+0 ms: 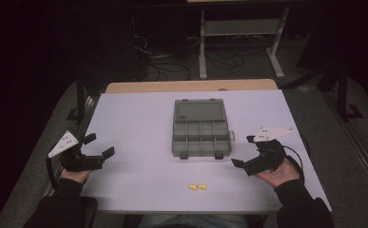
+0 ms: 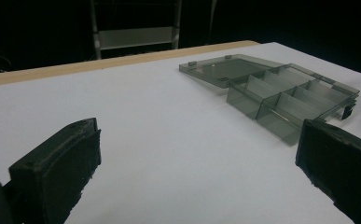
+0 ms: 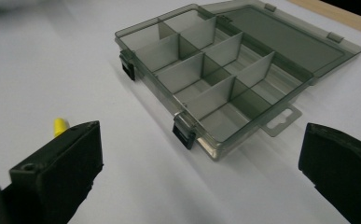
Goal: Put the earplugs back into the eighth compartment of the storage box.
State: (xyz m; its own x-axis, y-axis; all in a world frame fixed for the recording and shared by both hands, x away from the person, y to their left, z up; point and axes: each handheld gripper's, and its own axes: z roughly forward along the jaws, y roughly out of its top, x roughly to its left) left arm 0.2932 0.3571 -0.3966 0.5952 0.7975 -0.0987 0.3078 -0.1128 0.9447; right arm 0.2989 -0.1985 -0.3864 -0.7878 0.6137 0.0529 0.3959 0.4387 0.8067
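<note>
- Nearest the high camera, two dark sleeves come in from the bottom edge, each hand holding a black gripper over a white table point(image 1: 139, 123).
- Left gripper point(image 1: 99, 146) hovers near the table's left edge, jaws spread wide apart with nothing between them (its own view shows bare white tabletop in the gap).
- Right gripper point(image 1: 243, 151) sits near the right edge, jaws likewise well apart and holding nothing; a cable trails back from it past the wrist.
- Between the two hands, toward the middle of the table, lies a smoky grey plastic box point(image 1: 201, 137) with its lid point(image 1: 199, 110) swung fully open and lying flat on the far side.
- Dividers split the box into small compartments, and all that can be seen look empty; black latches point(image 3: 183, 133) sit on the near wall.
- Small yellow pieces point(image 1: 197, 187) lie on the table in front of the box, well apart from it and closer to the person (how many there are is hard to tell).
- One yellow piece point(image 3: 60, 125) peeks out just behind a jaw in the right gripper view.
- Nothing stands between either gripper and the box.
- Beyond the table's wooden far edge point(image 1: 191, 85), a metal shelf frame point(image 1: 241, 28) and loose cables point(image 1: 172, 61) sit on a dark floor.
</note>
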